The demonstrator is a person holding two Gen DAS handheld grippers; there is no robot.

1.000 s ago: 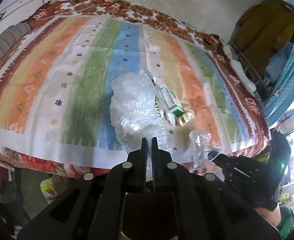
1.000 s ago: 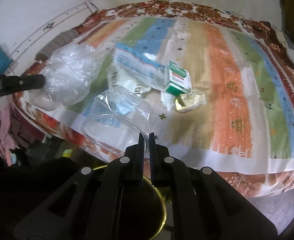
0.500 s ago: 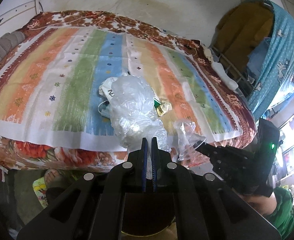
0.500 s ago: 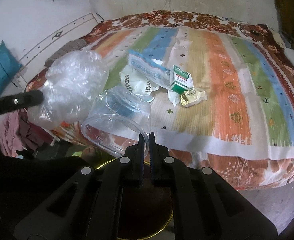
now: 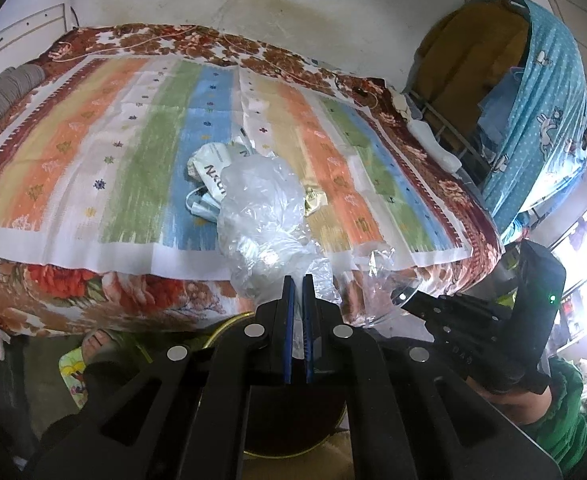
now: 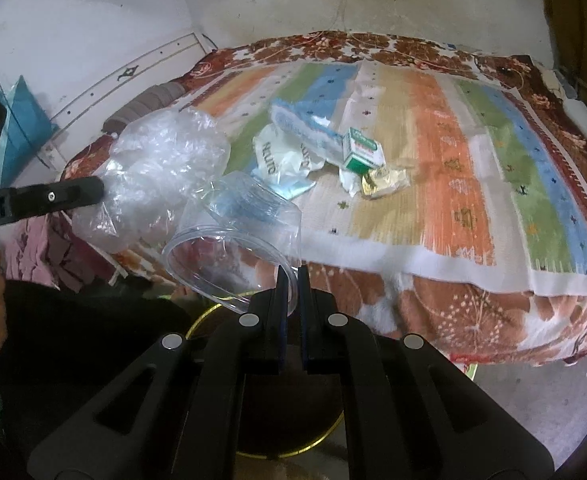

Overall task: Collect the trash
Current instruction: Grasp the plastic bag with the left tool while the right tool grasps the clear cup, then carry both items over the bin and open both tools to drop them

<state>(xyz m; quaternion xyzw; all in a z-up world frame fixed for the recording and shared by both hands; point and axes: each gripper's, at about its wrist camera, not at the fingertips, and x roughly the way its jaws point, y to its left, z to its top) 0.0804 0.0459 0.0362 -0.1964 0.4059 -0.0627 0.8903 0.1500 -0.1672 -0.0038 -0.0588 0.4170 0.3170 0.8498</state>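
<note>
We see a bedspread (image 6: 433, 152) striped in orange, cream, green and blue, sprinkled with small dark motifs and edged in white. Under it lies a blanket (image 6: 473, 316) of rust-brown and white with red flowers. A small box (image 6: 363, 152) is green and white with a red mark; beside it a wrapper (image 6: 385, 182) shines gold. The crumpled bag (image 5: 261, 216) and the plastic container (image 6: 233, 240) are clear. A bin (image 6: 325, 436) below has a brass-yellow rim. A turquoise cloth (image 5: 549, 92) carries white dots and rabbits.

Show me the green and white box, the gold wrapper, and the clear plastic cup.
green and white box (image 6: 363, 154), right wrist view, its top face
gold wrapper (image 6: 385, 181), right wrist view, its crumpled middle
clear plastic cup (image 6: 253, 216), right wrist view, its side wall
</note>
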